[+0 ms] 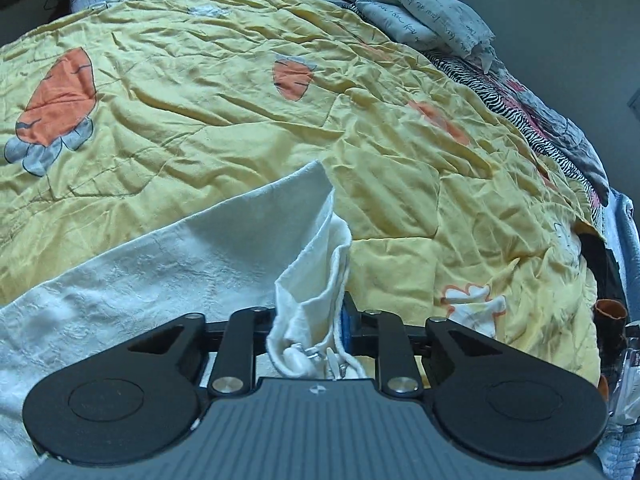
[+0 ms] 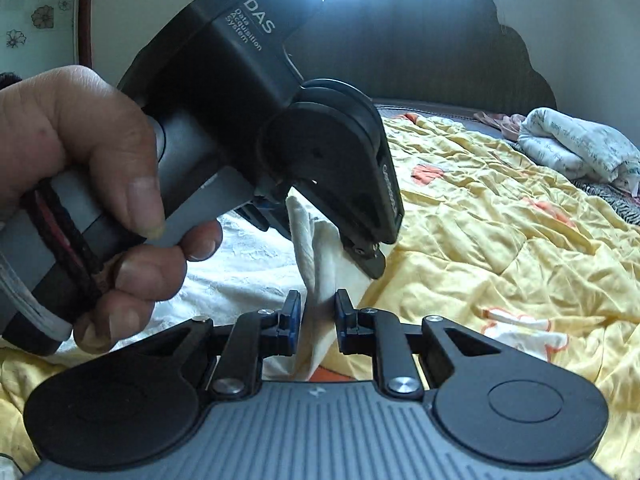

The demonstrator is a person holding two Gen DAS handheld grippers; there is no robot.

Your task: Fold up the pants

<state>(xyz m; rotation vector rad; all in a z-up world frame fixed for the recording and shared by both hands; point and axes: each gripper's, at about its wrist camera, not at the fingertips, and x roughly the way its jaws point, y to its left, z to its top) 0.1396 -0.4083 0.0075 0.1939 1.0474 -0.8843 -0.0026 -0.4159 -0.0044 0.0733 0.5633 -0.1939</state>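
White pants (image 1: 140, 280) bunched at lower centre on yellow quilt (image 1: 240, 120), left gripper (image 1: 316, 320) clamping their edge, right gripper (image 2: 316, 316) fingers narrowly parted around a fold.

You are working in a home bedroom: a bed (image 2: 460, 114) is lying under a crumpled yellow quilt (image 1: 248, 92) printed with orange carrots, a dark scalloped headboard (image 2: 420, 52) is standing against the plain wall, a bundled printed blanket (image 2: 576, 144) is resting near it, and flowered wallpaper (image 2: 36, 12) is showing at the left.
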